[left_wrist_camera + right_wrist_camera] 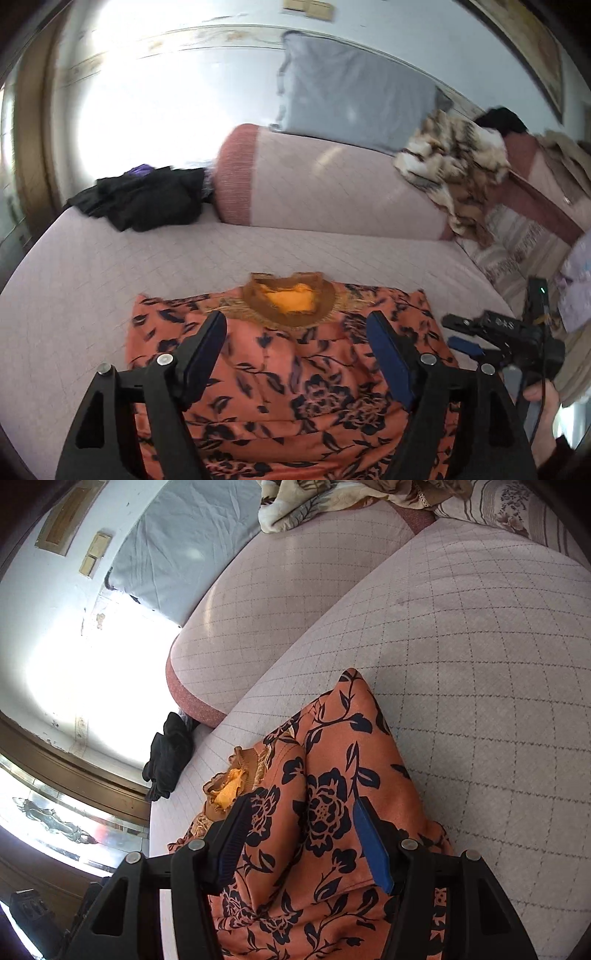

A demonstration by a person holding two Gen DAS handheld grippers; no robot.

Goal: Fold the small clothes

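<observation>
An orange garment with a dark floral print [295,369] lies on the pink quilted sofa seat [92,277]. Its brown fringed collar with yellow lining [291,299] points toward the backrest. My left gripper [295,325] is open above the garment's middle, holding nothing. My right gripper [303,805] is open over the garment's right side [332,775], where a sleeve or side panel lies folded inward. The right gripper also shows at the garment's right edge in the left wrist view [491,332].
A pile of black clothes [144,199] lies at the sofa's left end. A grey cushion [351,99] and a brown-and-white patterned blanket [454,166] rest on the backrest [314,184]. A striped cushion [517,513] sits at the far right.
</observation>
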